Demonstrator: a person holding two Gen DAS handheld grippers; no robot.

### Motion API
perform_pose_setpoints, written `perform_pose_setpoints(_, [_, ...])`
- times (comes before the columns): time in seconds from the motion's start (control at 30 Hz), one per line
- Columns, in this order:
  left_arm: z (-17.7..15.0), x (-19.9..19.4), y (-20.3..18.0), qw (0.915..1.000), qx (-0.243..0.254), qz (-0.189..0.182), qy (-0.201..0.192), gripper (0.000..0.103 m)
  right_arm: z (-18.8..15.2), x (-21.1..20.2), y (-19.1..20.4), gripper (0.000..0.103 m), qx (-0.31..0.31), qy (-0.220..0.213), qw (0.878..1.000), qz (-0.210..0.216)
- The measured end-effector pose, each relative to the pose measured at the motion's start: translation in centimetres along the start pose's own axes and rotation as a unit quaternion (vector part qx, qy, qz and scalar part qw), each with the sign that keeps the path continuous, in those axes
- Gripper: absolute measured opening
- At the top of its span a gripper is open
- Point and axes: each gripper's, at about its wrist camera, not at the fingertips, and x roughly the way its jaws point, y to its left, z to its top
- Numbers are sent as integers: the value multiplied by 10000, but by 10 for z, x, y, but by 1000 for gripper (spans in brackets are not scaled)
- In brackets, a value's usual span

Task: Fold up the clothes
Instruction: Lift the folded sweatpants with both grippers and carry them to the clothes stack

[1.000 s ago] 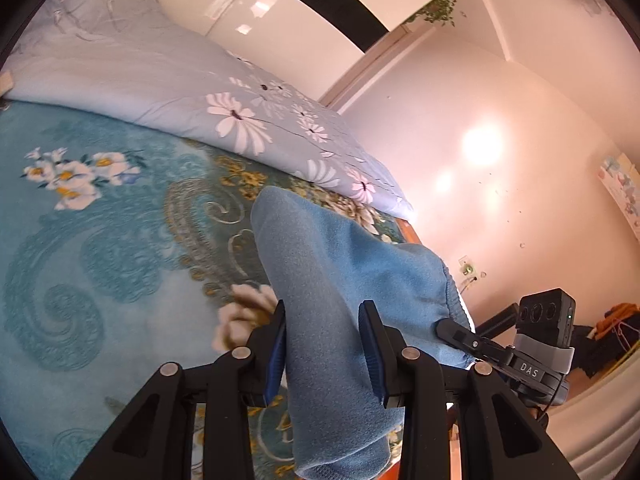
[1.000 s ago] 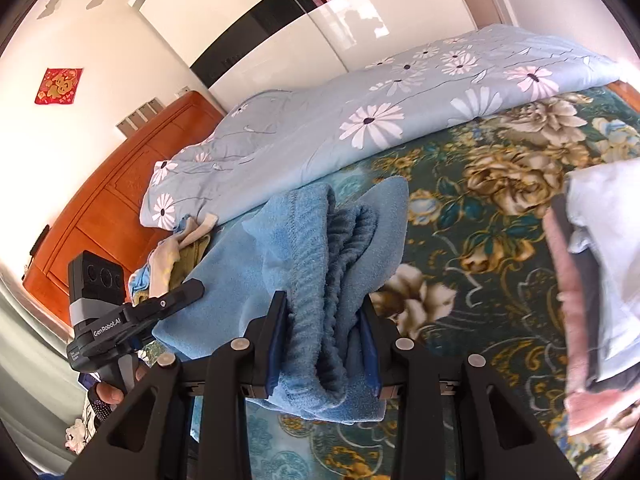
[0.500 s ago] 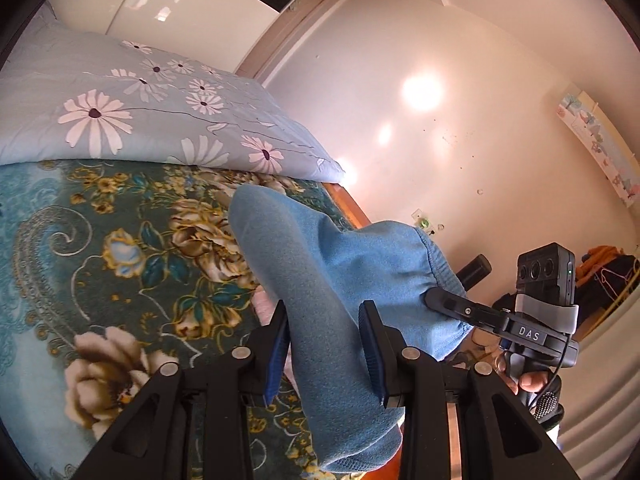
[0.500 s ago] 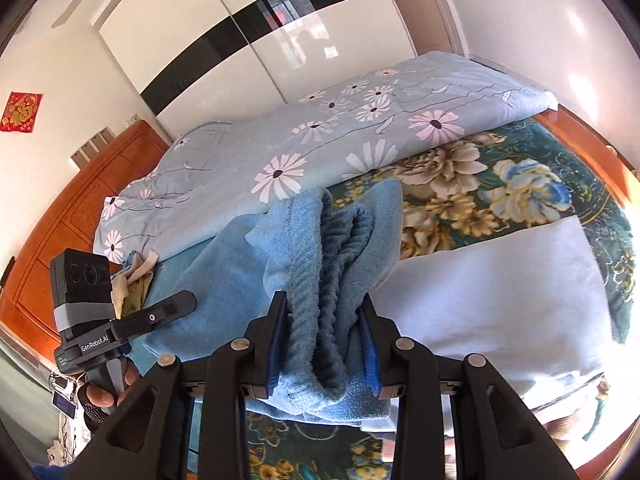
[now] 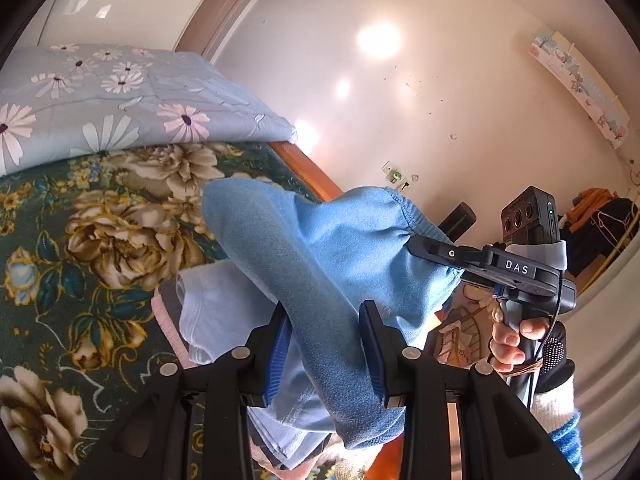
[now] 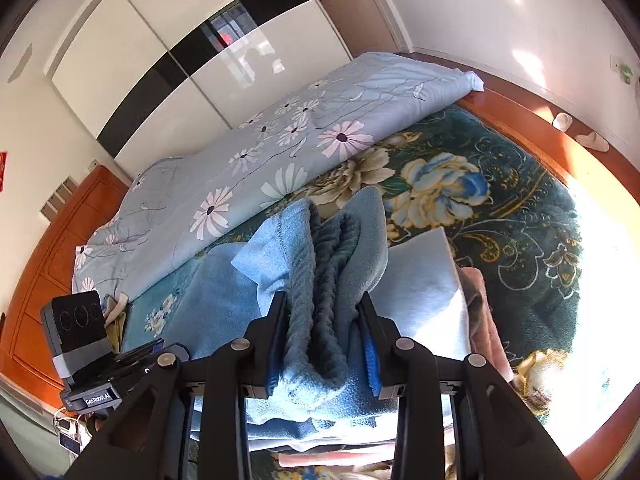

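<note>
Both grippers were clamped on the same blue fleece garment [image 5: 320,256] when I looked. My left gripper [image 5: 324,344] had its jaws closed on a smooth fold of it, and my right gripper [image 6: 322,340] pinched a bunched, ribbed section [image 6: 320,280], the cloth stretched between them above the bed [image 6: 500,216]. Beneath it, near the bed's foot edge, lay a stack of folded clothes [image 6: 424,280], a pale blue piece on top and pink layers [image 6: 480,312] below. A daisy-print quilt [image 6: 280,152] lay folded along the bed's far side. The floral bedspread covered what else I could see.
</note>
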Motion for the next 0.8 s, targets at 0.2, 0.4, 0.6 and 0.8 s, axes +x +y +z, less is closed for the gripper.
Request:
perform_pose_setpoints(0.2, [-24, 20, 24, 9998, -8, 163, 141, 42, -21, 28, -63, 36, 771, 2, 9967, 271])
perform_pose_setpoints(0.4, [-33, 28, 31, 9997, -59, 148, 188, 45, -28, 26, -70, 37, 780, -99, 9964, 314])
perform_pose_setpoints(0.6, [-20, -8, 16, 9983, 344, 454, -114, 48, -27, 11, -56, 41, 481, -225, 9986, 31])
perform_pose_setpoints(0.8, [7, -22, -8, 9937, 778, 676, -443, 56, -8, -11, -26, 43, -78, -588, 9965, -583])
